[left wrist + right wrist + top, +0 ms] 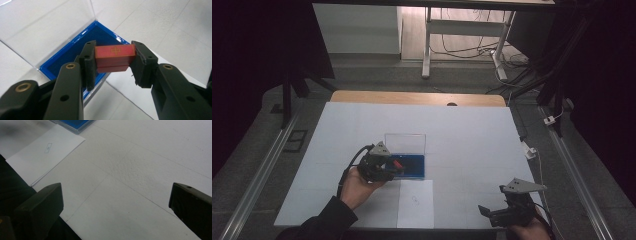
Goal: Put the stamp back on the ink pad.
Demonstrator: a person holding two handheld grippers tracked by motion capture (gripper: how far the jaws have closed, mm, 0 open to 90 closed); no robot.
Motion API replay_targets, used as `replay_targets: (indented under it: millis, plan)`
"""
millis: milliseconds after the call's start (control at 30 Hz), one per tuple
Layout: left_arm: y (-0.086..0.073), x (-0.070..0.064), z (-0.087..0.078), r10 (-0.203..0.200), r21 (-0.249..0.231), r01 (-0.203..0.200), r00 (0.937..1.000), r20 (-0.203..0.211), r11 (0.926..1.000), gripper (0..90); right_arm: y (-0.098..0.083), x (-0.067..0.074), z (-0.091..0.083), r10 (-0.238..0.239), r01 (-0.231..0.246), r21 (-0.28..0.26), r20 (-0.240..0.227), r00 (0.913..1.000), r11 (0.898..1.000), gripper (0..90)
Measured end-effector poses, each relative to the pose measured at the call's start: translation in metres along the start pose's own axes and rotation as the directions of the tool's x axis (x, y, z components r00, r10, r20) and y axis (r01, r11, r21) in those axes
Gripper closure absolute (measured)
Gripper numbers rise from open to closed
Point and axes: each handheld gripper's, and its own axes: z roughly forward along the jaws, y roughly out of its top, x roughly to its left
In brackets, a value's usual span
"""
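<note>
A red block is clamped between the jaws of the left gripper, above the open blue case. The right gripper is held wide apart, unloaded, over the white table.

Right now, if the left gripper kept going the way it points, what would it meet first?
Probably the blue tray of the open box; the left gripper holds a red block just above it, though depth is unclear.

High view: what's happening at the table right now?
A person works with a hand-held gripper in each hand. The left hand-held gripper is shut on a small red block with a gold cross mark, held over the open blue case with its clear lid raised. The right hand-held gripper sits open near the table's front edge. A white sheet lies in front of the case.
</note>
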Motion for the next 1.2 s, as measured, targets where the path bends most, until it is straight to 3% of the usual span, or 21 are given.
replay_targets:
  millis: [500,1200]
  plan:
    - [0.006,0.012,0.010,-0.015,-0.011,0.015,0.9999,-0.006,0.9998,57.9,0.000,0.000,0.000,0.003,-0.003,0.000,0.001,1.0000,1.000,0.0]
    - [0.014,0.022,0.037,0.005,0.017,-0.004,0.9997,-0.023,0.9998,57.9,0.000,0.000,0.000,0.005,-0.005,0.004,0.001,1.0000,1.000,0.0]
